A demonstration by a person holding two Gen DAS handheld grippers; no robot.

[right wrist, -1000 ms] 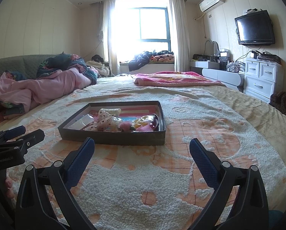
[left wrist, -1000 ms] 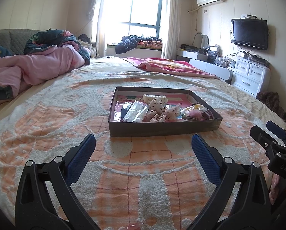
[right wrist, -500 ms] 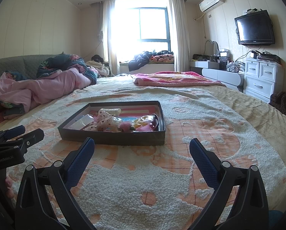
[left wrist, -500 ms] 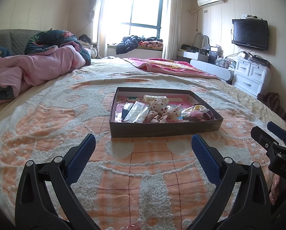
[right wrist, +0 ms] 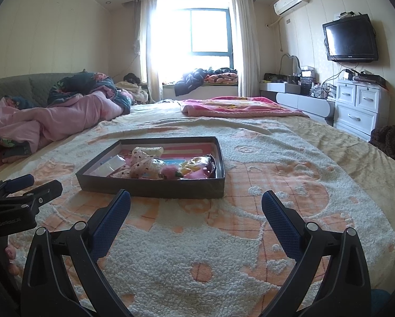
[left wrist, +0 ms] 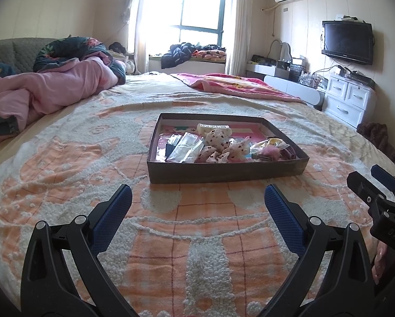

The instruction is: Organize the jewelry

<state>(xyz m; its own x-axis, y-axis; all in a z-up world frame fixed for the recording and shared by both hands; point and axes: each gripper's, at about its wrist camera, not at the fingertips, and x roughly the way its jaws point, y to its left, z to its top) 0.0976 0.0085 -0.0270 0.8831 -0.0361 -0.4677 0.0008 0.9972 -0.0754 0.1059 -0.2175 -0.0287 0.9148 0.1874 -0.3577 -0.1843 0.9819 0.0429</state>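
In the left wrist view, the left gripper (left wrist: 197, 200) hovers over the bedspread (left wrist: 91, 163) with its jaws spread wide and nothing between them. The dark shallow box (left wrist: 224, 173) lies on the bedspread just beyond the blue fingertips (left wrist: 116, 206), not touching them. Inside the box there are clear plastic packets (left wrist: 185, 148) toward its left side, spotted cloth pieces (left wrist: 221, 142) in its middle, and a pink fluffy item (left wrist: 270, 153) toward its right side; single jewelry pieces are too small to tell. The right gripper (left wrist: 374, 182) shows to the right of the box, near the edge of the view. In the right wrist view, the right gripper (right wrist: 196, 206) also has its jaws spread and holds nothing. The box (right wrist: 155, 191) lies ahead of it and a little left, with its near wall close to the left fingertip. The left gripper (right wrist: 31, 190) is to the left of the box, apart from it. A pink quilt (right wrist: 52, 121) lies far left of the box, and a television (right wrist: 350, 38) hangs on the wall far right of it.
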